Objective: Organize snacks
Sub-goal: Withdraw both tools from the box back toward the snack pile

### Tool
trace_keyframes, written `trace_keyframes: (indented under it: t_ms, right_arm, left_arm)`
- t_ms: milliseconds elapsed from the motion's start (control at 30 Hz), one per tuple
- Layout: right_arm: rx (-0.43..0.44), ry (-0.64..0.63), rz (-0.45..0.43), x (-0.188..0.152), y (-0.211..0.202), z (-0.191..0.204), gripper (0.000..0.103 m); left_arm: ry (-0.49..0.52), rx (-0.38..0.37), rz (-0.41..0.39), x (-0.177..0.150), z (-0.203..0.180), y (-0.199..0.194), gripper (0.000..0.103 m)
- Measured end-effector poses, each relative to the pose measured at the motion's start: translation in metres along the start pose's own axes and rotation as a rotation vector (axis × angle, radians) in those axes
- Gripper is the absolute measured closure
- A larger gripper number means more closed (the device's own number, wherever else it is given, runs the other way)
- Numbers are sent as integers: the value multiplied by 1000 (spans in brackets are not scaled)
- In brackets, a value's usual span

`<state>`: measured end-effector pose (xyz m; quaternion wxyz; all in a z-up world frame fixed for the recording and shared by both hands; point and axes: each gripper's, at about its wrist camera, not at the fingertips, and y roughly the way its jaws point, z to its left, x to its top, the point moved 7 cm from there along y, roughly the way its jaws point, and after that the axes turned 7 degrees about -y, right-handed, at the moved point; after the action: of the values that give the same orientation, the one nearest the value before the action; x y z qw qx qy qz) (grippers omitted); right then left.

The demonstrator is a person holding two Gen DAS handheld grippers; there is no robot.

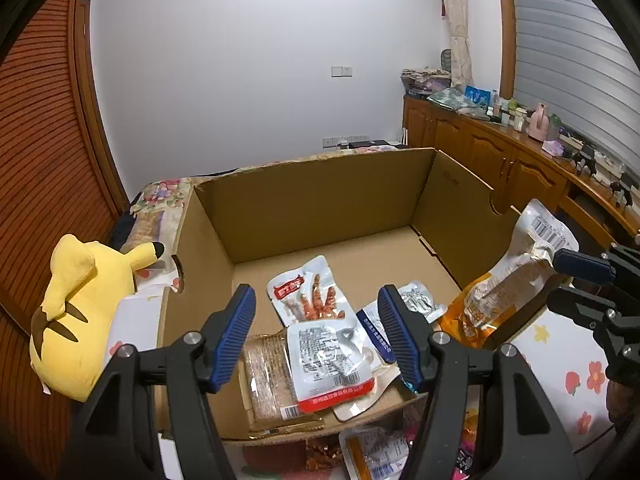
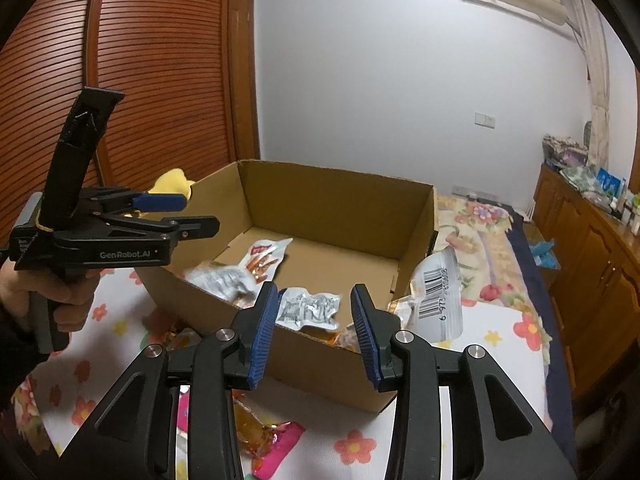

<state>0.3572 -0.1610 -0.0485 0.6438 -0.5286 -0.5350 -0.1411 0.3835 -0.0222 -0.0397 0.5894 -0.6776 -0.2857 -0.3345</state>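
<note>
An open cardboard box [image 1: 320, 208] [image 2: 336, 208] stands on the flowered bed and holds several snack packets, among them a red-and-clear one [image 1: 308, 292] [image 2: 264, 258] and a silver one [image 1: 332, 356] [image 2: 308, 308]. My left gripper [image 1: 316, 336] [image 2: 192, 210] hovers open and empty over the box's near edge. My right gripper [image 2: 314, 332] is open over the box's near wall. An orange and silver pouch with a barcode [image 1: 512, 276] [image 2: 436, 296] leans on the box's right wall, just off my right fingertips [image 1: 580, 266]; I cannot tell if they touch it.
More snack packets lie on the bed in front of the box [image 1: 372, 456] [image 2: 272, 440]. A yellow plush toy [image 1: 80, 304] sits left of the box. Wooden cabinets [image 1: 500, 152] with clutter run along the right. A wooden slatted door [image 2: 160, 60] stands at left.
</note>
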Motion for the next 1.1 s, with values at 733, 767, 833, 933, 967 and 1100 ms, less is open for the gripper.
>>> trace_keyframes:
  t_ms: [733, 767, 833, 933, 967, 1100]
  right_arm:
    - [18, -4, 16, -13, -50, 43, 56]
    - [15, -3, 19, -15, -51, 45, 56]
    - [-3, -6, 21, -20, -54, 47, 55]
    - [-6, -13, 39, -28, -56, 52, 54]
    - [-10, -15, 45, -31, -56, 54, 53]
    - [-3, -10, 69, -39, -57, 61, 52]
  left_arm:
    - [7, -47, -30, -55, -3, -85, 39]
    - [5, -48, -28, -60, -3, -87, 39]
    - [6, -46, -22, -71, -2, -91, 39]
    - [13, -34, -7, -87, -1, -93, 39]
    - [12, -32, -2, -92, -1, -93, 39]
    - [8, -33, 28, -112, -1, -91, 39]
